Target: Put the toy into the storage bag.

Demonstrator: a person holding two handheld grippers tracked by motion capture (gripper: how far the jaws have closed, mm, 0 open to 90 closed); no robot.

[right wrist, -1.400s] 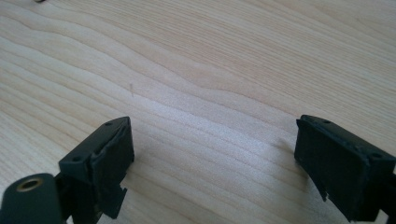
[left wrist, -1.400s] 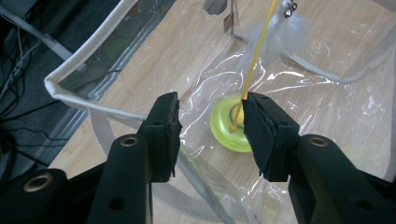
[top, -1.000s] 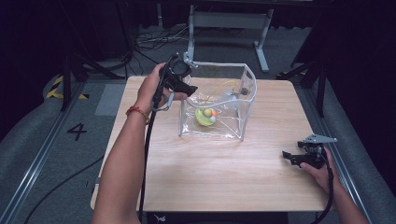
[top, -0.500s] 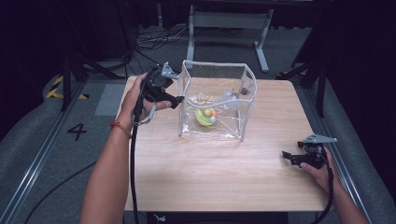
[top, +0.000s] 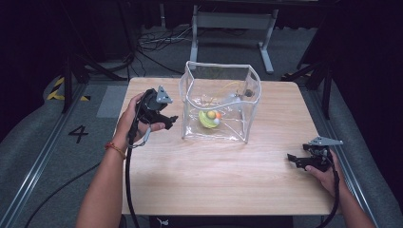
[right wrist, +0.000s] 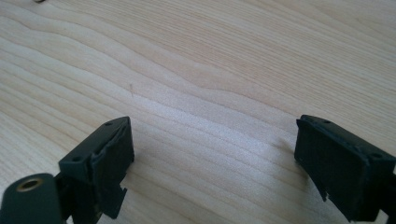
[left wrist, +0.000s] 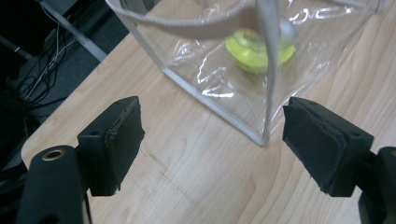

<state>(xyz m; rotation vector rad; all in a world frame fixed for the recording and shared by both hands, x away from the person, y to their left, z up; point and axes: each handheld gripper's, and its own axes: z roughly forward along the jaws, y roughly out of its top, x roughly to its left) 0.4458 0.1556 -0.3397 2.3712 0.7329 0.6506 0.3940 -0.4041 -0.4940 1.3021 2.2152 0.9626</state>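
- Room: dark studio floor with black cables and a grey metal frame stand [top: 233, 21] beyond the far edge of the desk.
- Desk [top: 228, 180]: pale wooden top, bare apart from one bag and the two tools.
- Clear plastic bag with white edging [top: 247, 102]: stands upright and open-topped on the far middle of the desk, its long side running left to right. In the left gripper view its near bottom corner [left wrist: 261, 140] lies just ahead of the jaws, slightly right of centre.
- Yellow-green round toy with small orange and white balls [top: 209, 118]: rests on the bag's floor, towards its left end.
- Left tool [top: 167, 121]: held just beside the bag's left wall, clearly the nearer one. Its jaws have just been opening; they stand wide apart and hold nothing.
- Right tool [top: 293, 159]: low over the desk's near right corner, well apart from the bag, jaws spread wide over bare wood, empty.
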